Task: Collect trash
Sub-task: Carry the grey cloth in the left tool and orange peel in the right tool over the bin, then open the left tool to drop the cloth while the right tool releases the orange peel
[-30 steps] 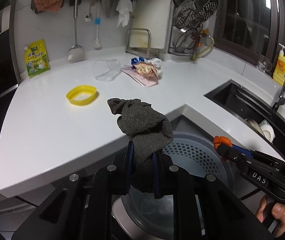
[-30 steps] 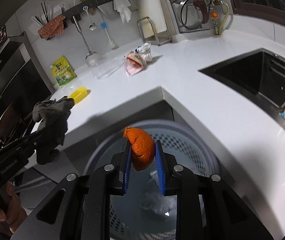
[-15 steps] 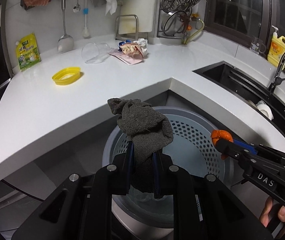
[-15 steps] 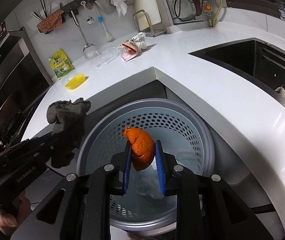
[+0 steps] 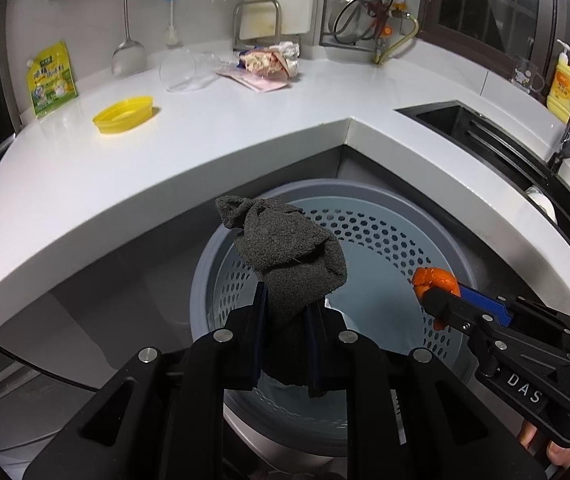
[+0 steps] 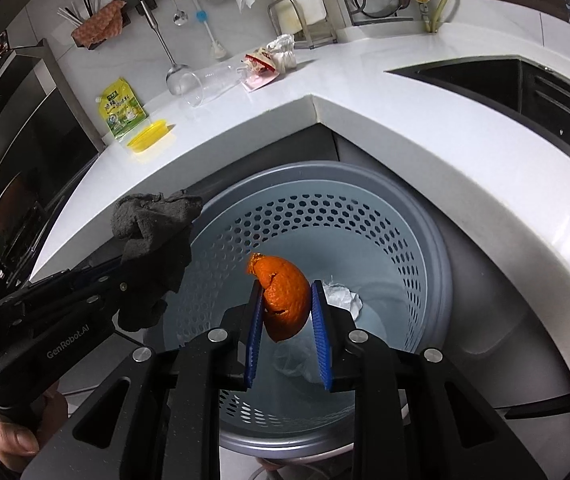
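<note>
Dark grey rag (image 5: 291, 264), crumpled terry cloth, bunched up with a knotted corner sticking up-left, lower end pinched between two blue pads, hanging over the near-left rim of the bin (image 5: 389, 200). Orange peel (image 6: 283, 298), curved dome piece with torn edge and a crack, upright between two blue pads, over the bin's middle. Bin is round, grey-blue, wall perforated with hexagonal holes, open top, tucked under the white counter corner. Inside at the bottom: crumpled white tissue (image 6: 343, 300) and a clear plastic scrap (image 6: 295, 362). On the counter, well apart: wrappers (image 5: 265, 66), tipped clear cup (image 5: 183, 70).
</note>
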`<action>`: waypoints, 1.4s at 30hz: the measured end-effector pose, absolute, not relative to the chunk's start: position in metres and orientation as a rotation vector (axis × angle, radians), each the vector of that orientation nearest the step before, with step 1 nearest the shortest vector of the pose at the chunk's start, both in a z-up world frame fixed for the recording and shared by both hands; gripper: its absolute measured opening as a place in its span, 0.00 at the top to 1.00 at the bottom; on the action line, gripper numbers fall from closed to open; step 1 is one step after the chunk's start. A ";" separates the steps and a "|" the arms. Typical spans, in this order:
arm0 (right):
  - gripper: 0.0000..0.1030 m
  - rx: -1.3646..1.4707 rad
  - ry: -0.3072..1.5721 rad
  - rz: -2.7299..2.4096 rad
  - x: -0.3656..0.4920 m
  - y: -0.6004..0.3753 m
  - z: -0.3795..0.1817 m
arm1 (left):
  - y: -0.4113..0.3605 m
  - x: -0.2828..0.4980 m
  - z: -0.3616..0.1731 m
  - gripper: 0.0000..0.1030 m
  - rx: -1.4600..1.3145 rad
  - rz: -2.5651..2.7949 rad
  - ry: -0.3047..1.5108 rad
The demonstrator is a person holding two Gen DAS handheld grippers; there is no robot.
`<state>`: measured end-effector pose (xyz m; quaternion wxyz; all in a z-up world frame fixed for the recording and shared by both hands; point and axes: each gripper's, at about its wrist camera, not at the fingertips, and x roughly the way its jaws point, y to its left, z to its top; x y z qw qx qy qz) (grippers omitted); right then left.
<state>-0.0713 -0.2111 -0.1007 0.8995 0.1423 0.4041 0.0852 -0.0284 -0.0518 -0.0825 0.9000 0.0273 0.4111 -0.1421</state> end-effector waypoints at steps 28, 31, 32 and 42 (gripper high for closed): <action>0.53 0.332 0.838 0.129 -0.071 -0.224 -0.109 | -0.042 -0.023 -0.093 0.52 0.018 -0.278 0.891; 0.51 0.332 0.835 0.128 -0.072 -0.224 -0.109 | -0.039 -0.022 -0.092 0.45 0.010 -0.269 0.888; 0.50 0.332 0.834 0.128 -0.072 -0.224 -0.109 | -0.038 -0.022 -0.091 0.43 0.006 -0.265 0.885; 0.38 0.304 0.798 0.115 -0.074 -0.219 -0.100 | -0.018 -0.020 -0.072 0.20 -0.001 -0.190 0.806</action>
